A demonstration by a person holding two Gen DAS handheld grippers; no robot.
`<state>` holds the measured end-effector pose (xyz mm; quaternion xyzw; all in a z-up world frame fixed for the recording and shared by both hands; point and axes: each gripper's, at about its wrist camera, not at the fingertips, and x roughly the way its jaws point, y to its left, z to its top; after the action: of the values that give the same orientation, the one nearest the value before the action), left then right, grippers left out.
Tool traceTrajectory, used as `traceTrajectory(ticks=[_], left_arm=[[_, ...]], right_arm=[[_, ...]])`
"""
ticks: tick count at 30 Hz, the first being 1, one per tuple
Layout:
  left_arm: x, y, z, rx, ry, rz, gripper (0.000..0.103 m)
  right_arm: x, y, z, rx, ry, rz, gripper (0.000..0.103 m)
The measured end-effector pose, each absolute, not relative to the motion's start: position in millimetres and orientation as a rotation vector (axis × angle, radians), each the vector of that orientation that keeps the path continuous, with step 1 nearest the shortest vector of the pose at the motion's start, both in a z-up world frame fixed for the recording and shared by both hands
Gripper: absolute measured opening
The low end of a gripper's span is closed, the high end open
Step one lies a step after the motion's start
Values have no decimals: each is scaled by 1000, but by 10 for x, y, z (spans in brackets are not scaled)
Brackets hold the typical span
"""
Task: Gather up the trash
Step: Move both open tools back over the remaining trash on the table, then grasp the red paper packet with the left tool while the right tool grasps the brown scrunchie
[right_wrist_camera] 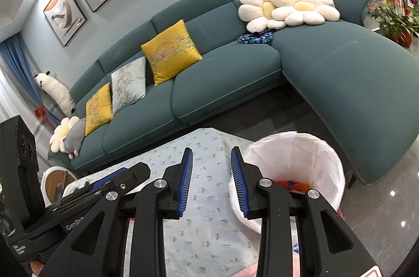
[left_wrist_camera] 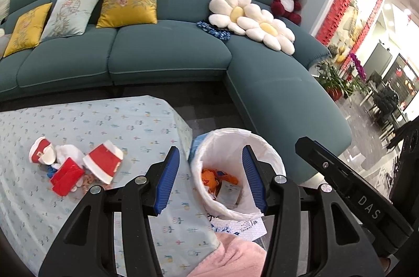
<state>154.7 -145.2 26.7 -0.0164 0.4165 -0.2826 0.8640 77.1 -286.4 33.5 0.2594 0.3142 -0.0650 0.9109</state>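
A: How is the left gripper (left_wrist_camera: 210, 180) held?

B: It is held wide open, and nothing is gripped between its blue pads (left_wrist_camera: 167, 180). It is seen above the edge of the surface (left_wrist_camera: 91, 120), with the bin (left_wrist_camera: 209, 154) framed between its fingers and just below them.

A: And the right gripper (right_wrist_camera: 212, 180)?

B: It is also opened, somewhat less widely, and nothing is held in it. The patterned cloth of the surface (right_wrist_camera: 204, 198) is seen between its fingers, and the bin (right_wrist_camera: 327, 159) is found just to its right, partly hidden behind the right finger.

A: Where is the trash?

B: Some is already lying in the bin: orange wrappers (left_wrist_camera: 212, 176) and a grey packet (left_wrist_camera: 229, 193) are seen at the bottom of the white liner. A heap of red-and-white trash (left_wrist_camera: 78, 167), including paper cups and a red carton, is left on the surface, well to the left of the left gripper.

A: What else is seen near the grippers?

B: A printed paper (left_wrist_camera: 246, 227) and a pink cloth (left_wrist_camera: 230, 256) are seen under the left gripper, below the bin. A teal sofa (left_wrist_camera: 167, 54) with cushions is seen beyond both grippers. The right gripper is glimpsed at the right of the left wrist view.
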Motion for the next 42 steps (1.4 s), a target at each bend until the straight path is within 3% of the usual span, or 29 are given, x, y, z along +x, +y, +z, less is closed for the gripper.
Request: traceTrajectory(ticks=[4, 11, 23, 26, 42], left_arm=[[1604, -1163, 242, -69, 877, -556, 48], [1759, -544, 63, -111, 898, -453, 59], [2046, 564, -468, -126, 961, -265, 60], [2131, 763, -668, -116, 990, -231, 65], [2620, 946, -1588, -20, 1118, -277, 69]], right_arm=[[851, -2665, 330, 519, 663, -104, 31], [1064, -2157, 204, 485, 721, -42, 36], [1530, -1270, -392, 430, 885, 51, 36], [1679, -1087, -613, 425, 938, 62, 36], [2312, -633, -1759, 416, 1159, 23, 36]])
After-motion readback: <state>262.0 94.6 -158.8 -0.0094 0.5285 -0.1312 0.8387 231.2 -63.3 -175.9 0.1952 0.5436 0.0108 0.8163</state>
